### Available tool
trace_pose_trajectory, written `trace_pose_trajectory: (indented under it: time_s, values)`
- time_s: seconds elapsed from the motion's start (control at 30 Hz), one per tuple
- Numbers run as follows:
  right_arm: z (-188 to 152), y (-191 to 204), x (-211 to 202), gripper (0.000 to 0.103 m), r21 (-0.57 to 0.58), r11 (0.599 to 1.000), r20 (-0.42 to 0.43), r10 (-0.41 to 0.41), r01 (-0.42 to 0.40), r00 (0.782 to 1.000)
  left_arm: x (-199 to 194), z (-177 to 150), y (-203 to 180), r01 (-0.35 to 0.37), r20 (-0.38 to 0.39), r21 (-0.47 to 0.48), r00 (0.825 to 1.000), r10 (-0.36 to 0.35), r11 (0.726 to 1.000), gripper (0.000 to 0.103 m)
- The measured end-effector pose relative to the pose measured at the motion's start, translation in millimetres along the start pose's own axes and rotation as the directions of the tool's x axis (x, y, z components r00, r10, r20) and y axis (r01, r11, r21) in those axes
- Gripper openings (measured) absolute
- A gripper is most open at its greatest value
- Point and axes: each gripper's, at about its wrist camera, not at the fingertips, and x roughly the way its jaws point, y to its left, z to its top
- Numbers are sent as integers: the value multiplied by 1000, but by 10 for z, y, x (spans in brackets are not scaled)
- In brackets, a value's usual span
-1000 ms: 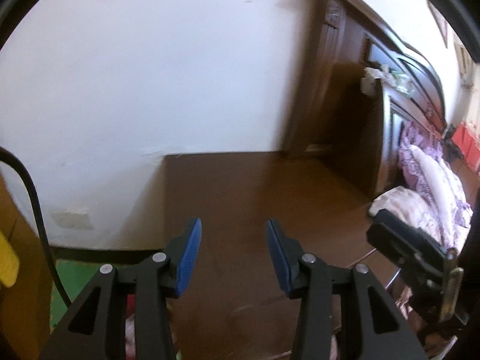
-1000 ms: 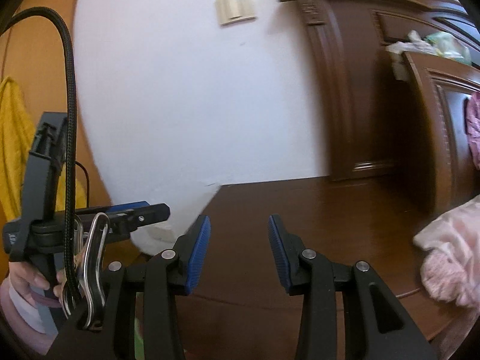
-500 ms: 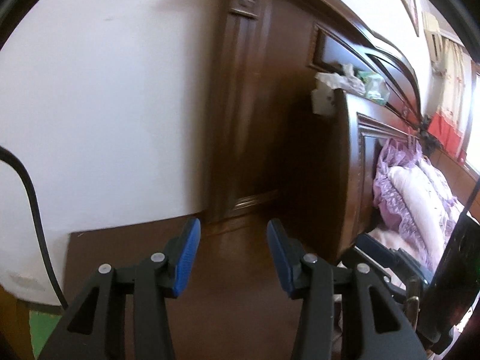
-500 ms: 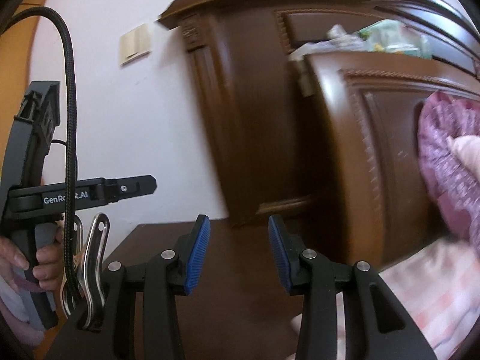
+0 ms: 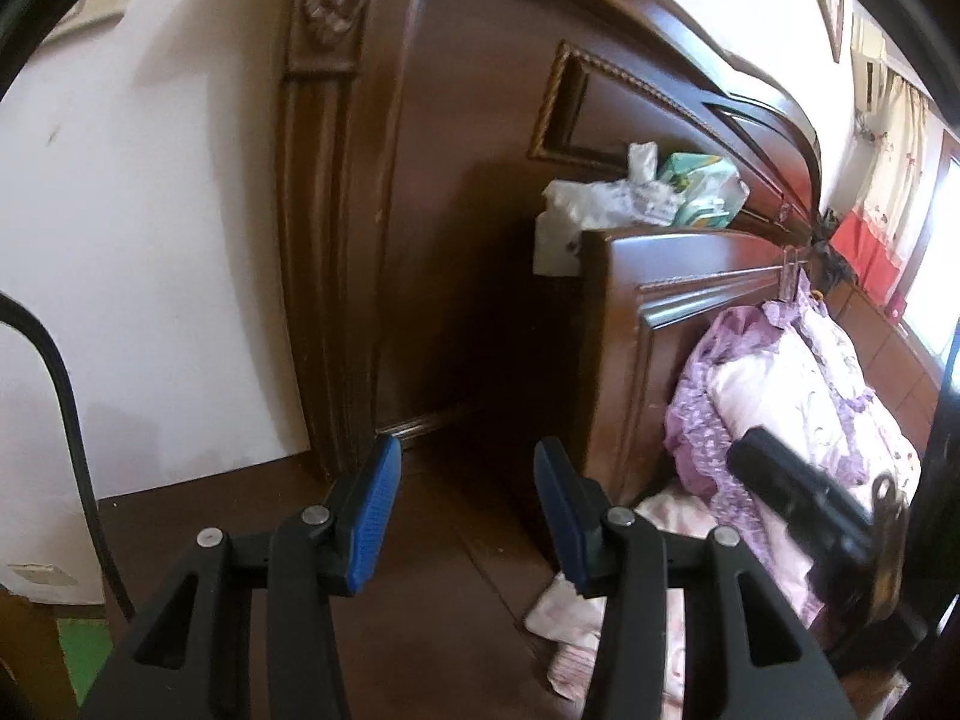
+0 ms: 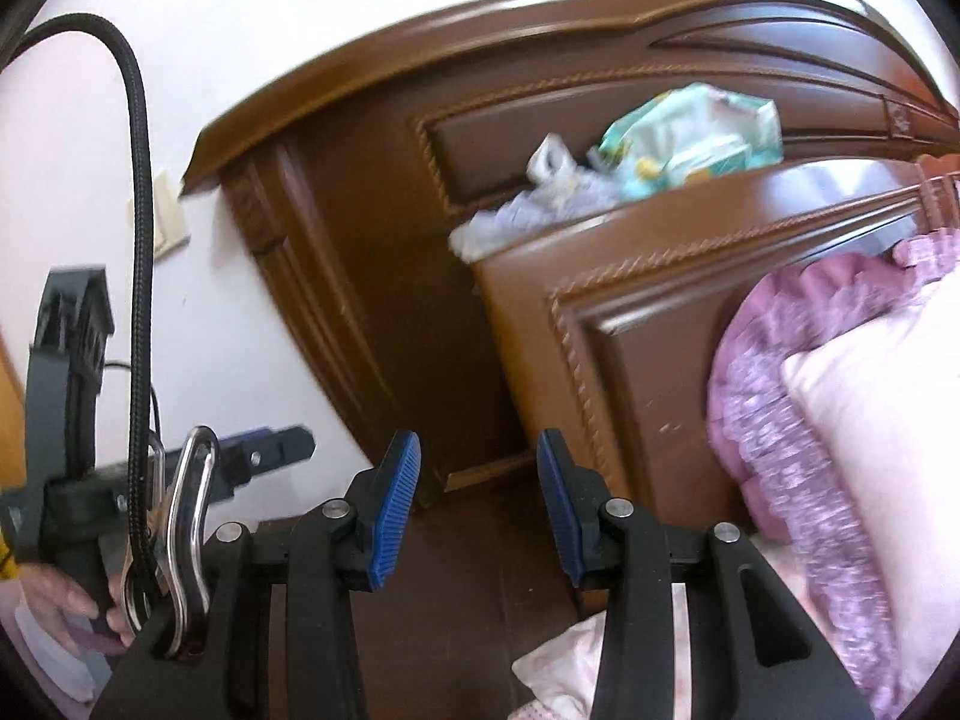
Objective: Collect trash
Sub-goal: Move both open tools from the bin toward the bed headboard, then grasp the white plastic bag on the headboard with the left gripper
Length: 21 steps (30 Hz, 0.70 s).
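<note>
**Both grippers empty, trash on the ledge behind the bed**

The left gripper (image 5: 465,516) has its blue-padded jaws parted about halfway, with nothing between them; only dark wooden surface shows in the gap. The right gripper (image 6: 477,510) stands the same way, half open and empty. In the right wrist view the left gripper appears at the left edge, gripped by a hand (image 6: 72,606), with a black cable (image 6: 139,240) looping above it.

Beyond the fingers rises a dark brown headboard (image 5: 456,150) against a white wall (image 5: 150,240). In front of it stands a lower wooden panel (image 6: 630,312). The trash (image 5: 600,201) sits in the gap between the two, at the panel's top edge: a crumpled white plastic bag with a knotted top, and just beside it a pale green and white packet (image 6: 690,138), creased and lying on its side. Both are well apart from the grippers.

To the right lies a purple frilled pillow (image 6: 798,390) on pink bedding (image 5: 576,618).
</note>
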Motion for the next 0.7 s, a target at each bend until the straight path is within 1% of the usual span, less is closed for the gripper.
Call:
trace_pose_trajectory:
  time_s: [0.17, 0.27, 0.33, 0.4, 0.47, 0.57, 0.7]
  values:
    - [455, 45, -257, 42, 27, 997, -15, -71, 72, 997, -231, 256, -140, -14, -59, 33, 998, 16, 999, 49]
    - [725, 72, -373, 42, 59, 992, -47, -113, 115, 993, -359, 431, -221, 16, -103, 35, 995, -13, 999, 49]
    - [903, 96, -470, 42, 63, 988, -55, -134, 138, 989, -392, 522, -283, 31, -132, 51, 991, -24, 998, 49]
    - [1010, 103, -557, 42, 60, 985, -56, -159, 163, 986, -450, 617, -354, 47, -151, 66, 988, -37, 997, 49]
    - [1132, 94, -616, 42, 64, 982, -59, -175, 179, 983, -507, 718, -427, 52, -150, 86, 988, -38, 995, 49]
    - [1260, 56, -662, 42, 69, 979, -61, -187, 191, 980, -558, 866, -522, 63, -147, 89, 988, -49, 994, 49]
    - [1425, -56, -647, 42, 59, 980, -78, -186, 191, 979, -505, 1031, -673, 55, -153, 88, 987, -41, 995, 49]
